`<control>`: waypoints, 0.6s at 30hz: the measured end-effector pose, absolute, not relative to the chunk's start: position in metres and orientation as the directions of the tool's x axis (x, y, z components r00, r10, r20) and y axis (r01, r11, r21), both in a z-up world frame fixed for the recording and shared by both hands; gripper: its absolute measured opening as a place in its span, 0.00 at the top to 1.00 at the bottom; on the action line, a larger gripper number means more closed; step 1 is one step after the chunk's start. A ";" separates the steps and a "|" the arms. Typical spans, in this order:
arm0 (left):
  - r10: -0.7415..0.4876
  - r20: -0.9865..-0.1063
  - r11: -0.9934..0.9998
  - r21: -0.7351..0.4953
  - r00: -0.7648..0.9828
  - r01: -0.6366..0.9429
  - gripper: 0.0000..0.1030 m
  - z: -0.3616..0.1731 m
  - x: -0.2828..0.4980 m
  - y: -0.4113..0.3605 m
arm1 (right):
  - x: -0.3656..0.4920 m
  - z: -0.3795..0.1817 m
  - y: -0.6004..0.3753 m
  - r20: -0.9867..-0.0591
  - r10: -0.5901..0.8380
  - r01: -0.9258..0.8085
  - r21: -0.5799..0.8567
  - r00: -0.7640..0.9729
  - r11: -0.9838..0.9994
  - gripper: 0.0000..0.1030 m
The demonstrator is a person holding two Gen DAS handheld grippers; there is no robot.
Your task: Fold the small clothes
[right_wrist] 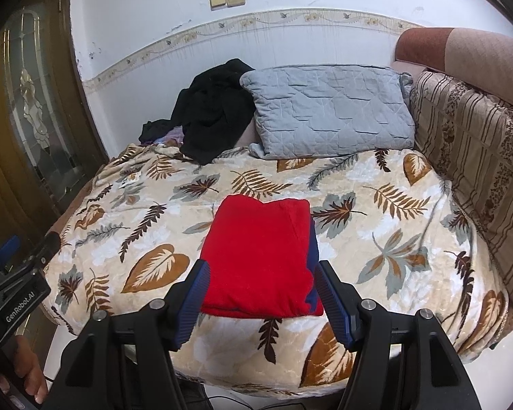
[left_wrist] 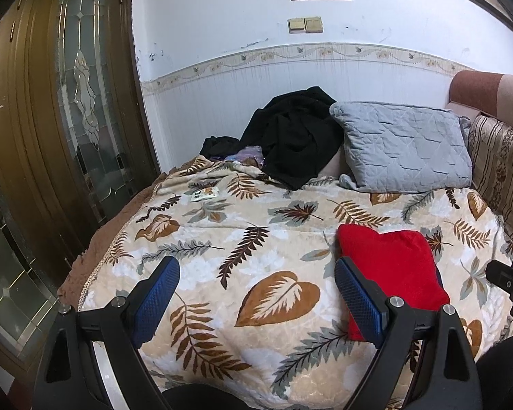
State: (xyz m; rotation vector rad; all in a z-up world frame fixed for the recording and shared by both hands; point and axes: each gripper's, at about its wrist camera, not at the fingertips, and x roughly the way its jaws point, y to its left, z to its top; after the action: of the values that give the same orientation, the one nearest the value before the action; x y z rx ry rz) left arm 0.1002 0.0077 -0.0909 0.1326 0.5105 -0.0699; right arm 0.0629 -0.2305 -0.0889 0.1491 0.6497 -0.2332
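Where the leaf-patterned blanket (right_wrist: 376, 239) covers the near part of the bed, a red garment (right_wrist: 260, 256) lies folded into a flat, roughly square packet, with a strip of dark blue fabric showing along its right edge. In the right wrist view it sits just ahead of the right gripper (right_wrist: 261, 283), whose blue-padded fingers (right_wrist: 196, 294) stand apart on either side of the packet's near edge; whether they touch the cloth cannot be told. The left gripper (left_wrist: 256, 280) is spread wide above bare blanket, holding nothing, and the red packet (left_wrist: 390, 273) lies just beyond its right finger (left_wrist: 357, 300).

Farther back, a grey quilted pillow (right_wrist: 328, 112) leans near the wall, and a heap of black clothing (right_wrist: 212, 109) is piled beside it to the left, partly over something purple. A striped brown cushion (right_wrist: 475, 157) lines the right side of the bed. A small printed packet (left_wrist: 203, 193) rests on the blanket near the left edge. A wooden door with leaded glass (left_wrist: 82, 102) stands to the left.
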 end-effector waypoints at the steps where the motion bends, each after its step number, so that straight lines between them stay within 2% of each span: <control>1: -0.036 -0.494 0.989 0.107 0.869 0.101 0.11 -0.092 0.101 0.008 | 0.064 -0.089 -0.231 -0.613 -0.169 0.263 0.065 0.772 0.963 0.34; 18: -0.050 -0.527 0.990 0.086 0.848 0.112 0.11 -0.109 0.115 0.011 | 0.080 -0.103 -0.233 -0.623 -0.171 0.267 0.063 0.763 0.962 0.34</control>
State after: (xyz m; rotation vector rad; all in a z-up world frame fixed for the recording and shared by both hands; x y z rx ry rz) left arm 0.1154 0.0106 -0.1093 0.1155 0.5518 -0.0859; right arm 0.0804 -0.2331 -0.1025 0.1515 0.6616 -0.2390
